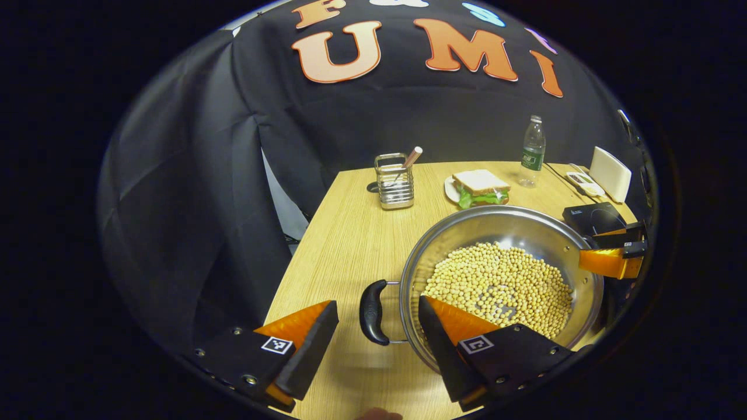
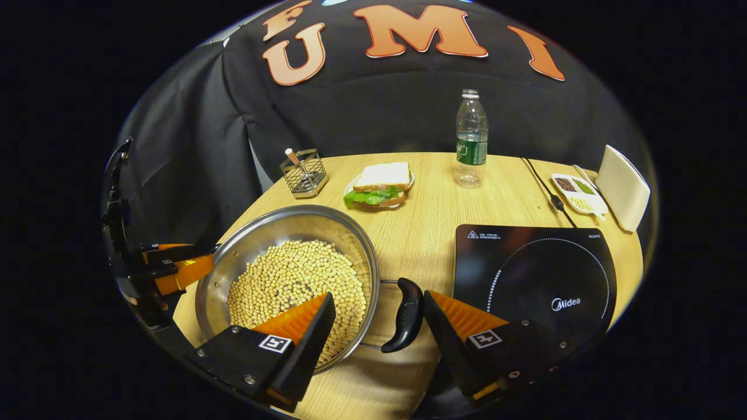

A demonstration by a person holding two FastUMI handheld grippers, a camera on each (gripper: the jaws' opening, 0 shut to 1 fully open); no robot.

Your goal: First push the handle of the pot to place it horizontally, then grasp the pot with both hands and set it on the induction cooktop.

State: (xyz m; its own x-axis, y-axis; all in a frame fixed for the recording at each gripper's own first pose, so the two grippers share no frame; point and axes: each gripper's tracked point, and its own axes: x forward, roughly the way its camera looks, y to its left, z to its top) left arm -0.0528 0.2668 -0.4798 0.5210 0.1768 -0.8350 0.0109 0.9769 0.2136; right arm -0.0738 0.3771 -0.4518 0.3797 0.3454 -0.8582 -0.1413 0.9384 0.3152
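Observation:
A steel pot (image 1: 502, 224) holding soybeans (image 1: 496, 280) sits on the wooden table (image 1: 350, 233). My left gripper (image 1: 376, 344) is open, and its fingers straddle the pot's black left handle (image 1: 372, 312) without touching it. In the right gripper view the pot (image 2: 280, 224) lies left of the black induction cooktop (image 2: 537, 280). There my right gripper (image 2: 379, 338) is open around the black right handle (image 2: 405, 315), which lies level. The other gripper (image 2: 169, 268) shows at the pot's far side, and in the left gripper view the right one (image 1: 613, 259) sits by the far rim.
At the back of the table stand a wire utensil holder (image 2: 302, 172), a sandwich on a plate (image 2: 379, 184) and a water bottle (image 2: 471, 140). A small dish of seeds (image 2: 578, 192), a white box (image 2: 624, 186) and the cooktop's cable (image 2: 545, 186) lie at the back right.

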